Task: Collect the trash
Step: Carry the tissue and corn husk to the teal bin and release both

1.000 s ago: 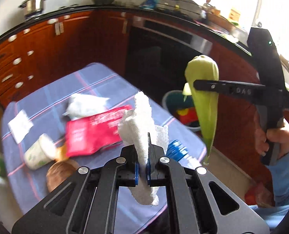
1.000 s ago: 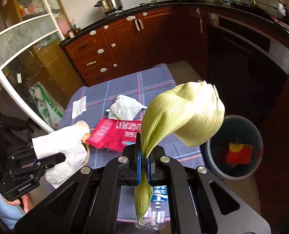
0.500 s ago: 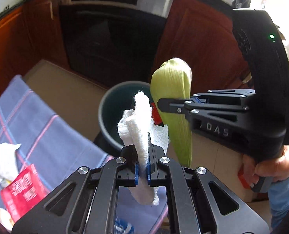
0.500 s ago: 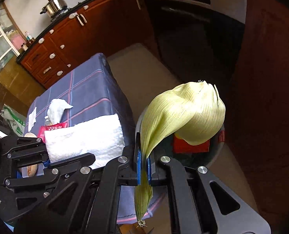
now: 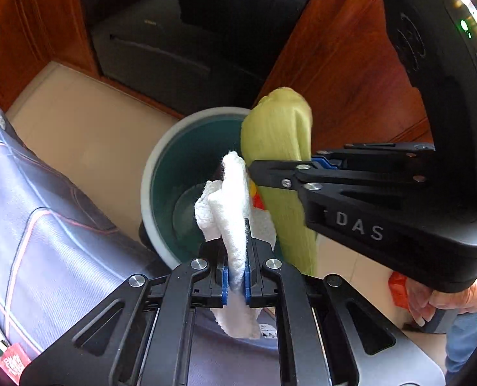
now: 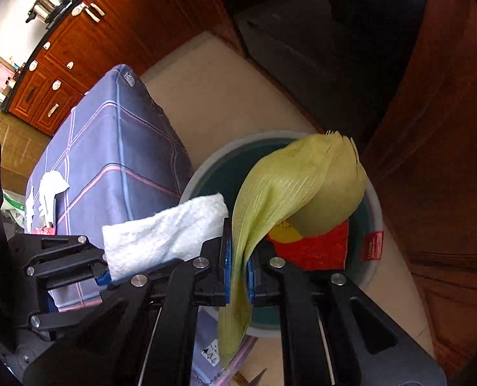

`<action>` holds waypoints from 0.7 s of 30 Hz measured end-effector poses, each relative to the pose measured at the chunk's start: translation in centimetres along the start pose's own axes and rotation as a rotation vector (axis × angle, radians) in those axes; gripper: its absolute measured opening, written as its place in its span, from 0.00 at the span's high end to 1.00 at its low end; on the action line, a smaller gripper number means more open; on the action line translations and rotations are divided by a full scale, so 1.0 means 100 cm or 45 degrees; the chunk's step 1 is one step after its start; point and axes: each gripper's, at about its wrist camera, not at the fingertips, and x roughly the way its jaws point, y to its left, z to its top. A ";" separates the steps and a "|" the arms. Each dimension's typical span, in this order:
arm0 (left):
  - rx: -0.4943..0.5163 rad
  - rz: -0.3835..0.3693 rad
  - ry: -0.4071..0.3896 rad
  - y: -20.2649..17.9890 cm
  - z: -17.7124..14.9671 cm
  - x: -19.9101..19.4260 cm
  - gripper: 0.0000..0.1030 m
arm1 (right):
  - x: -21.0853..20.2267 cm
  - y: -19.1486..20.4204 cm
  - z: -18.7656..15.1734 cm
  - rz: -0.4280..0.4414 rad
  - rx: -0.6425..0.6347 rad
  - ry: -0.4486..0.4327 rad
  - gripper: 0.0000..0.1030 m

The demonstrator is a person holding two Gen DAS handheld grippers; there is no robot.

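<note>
Step in hand: the drop-off. I've got both loads over the round teal plastic bin with the pale rim [image 5: 148, 173], which stands on the beige floor beside the table draped in a blue checked cloth [image 6: 116, 148].

Left gripper [image 5: 234, 284] is clamped on a crumpled white paper towel [image 5: 235, 199]; most of the towel sticks up past the blue pads and a tail hangs below. From this camera the towel sits in line with the bin mouth, near its table-side rim.

Right gripper [image 6: 238, 276] is pinched on a pale green corn husk [image 6: 303, 189], gripped at the narrow end. The broad curled end arches over the bin opening, above a red and yellow wrapper [image 6: 315, 244] already lying inside.

The two grippers are just beside each other, towel almost against the husk.

Next move, my call: let go of both. Husk looks well placed. Towel may want a nudge further over the opening so the tail doesn't land on the rim or floor. More scraps left on the table, including a white tissue [image 6: 50, 189].
</note>
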 end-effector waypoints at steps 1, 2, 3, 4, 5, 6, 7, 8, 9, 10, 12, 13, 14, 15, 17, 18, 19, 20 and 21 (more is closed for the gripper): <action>-0.002 0.002 0.010 0.001 -0.004 0.000 0.73 | 0.003 -0.001 0.002 0.010 0.006 0.007 0.82; -0.004 0.010 0.014 0.002 -0.004 0.002 0.60 | 0.004 -0.002 0.004 0.016 0.016 0.005 0.61; 0.000 0.037 0.005 0.003 -0.001 0.004 0.40 | 0.004 -0.003 0.005 0.019 0.025 -0.005 0.35; 0.005 0.066 -0.010 0.002 -0.002 0.004 0.34 | 0.003 -0.003 0.006 0.027 0.036 -0.012 0.27; 0.009 0.084 -0.020 0.003 -0.003 0.003 0.33 | 0.003 -0.004 0.006 0.038 0.046 -0.020 0.24; 0.008 0.085 -0.015 0.003 -0.003 0.003 0.31 | 0.003 -0.005 0.007 0.047 0.054 -0.023 0.24; 0.003 0.077 -0.008 0.004 -0.003 0.004 0.30 | 0.003 -0.005 0.007 0.052 0.061 -0.022 0.23; -0.004 0.073 -0.004 0.005 -0.003 0.004 0.30 | 0.003 -0.006 0.007 0.053 0.070 -0.021 0.20; -0.010 0.072 -0.004 0.006 -0.002 0.003 0.29 | 0.003 -0.007 0.007 0.053 0.077 -0.022 0.19; -0.012 0.069 -0.005 0.007 -0.003 0.002 0.28 | 0.003 -0.008 0.006 0.053 0.083 -0.020 0.19; -0.010 0.068 -0.006 0.003 -0.001 0.000 0.27 | 0.004 -0.010 0.004 0.053 0.095 -0.007 0.19; -0.007 0.072 -0.005 0.003 0.000 0.001 0.27 | 0.004 -0.011 0.003 0.055 0.104 0.000 0.18; -0.004 0.075 -0.004 0.003 0.000 0.001 0.27 | 0.004 -0.013 0.002 0.058 0.111 0.005 0.18; 0.000 0.079 -0.004 0.002 -0.001 0.000 0.27 | 0.003 -0.013 0.000 0.058 0.114 0.008 0.18; 0.008 0.088 -0.004 0.001 -0.004 -0.002 0.26 | 0.003 -0.015 -0.001 0.053 0.116 0.014 0.18; 0.001 0.098 0.004 0.000 -0.007 -0.003 0.26 | 0.002 -0.015 -0.002 0.052 0.120 0.015 0.18; -0.002 0.104 0.007 -0.001 -0.008 -0.004 0.26 | 0.001 -0.016 -0.003 0.051 0.123 0.018 0.18; 0.000 0.105 0.007 -0.001 -0.009 -0.005 0.25 | 0.000 -0.016 -0.004 0.049 0.127 0.020 0.18; 0.001 0.108 0.006 -0.001 -0.009 -0.006 0.25 | -0.001 -0.015 -0.005 0.047 0.129 0.021 0.18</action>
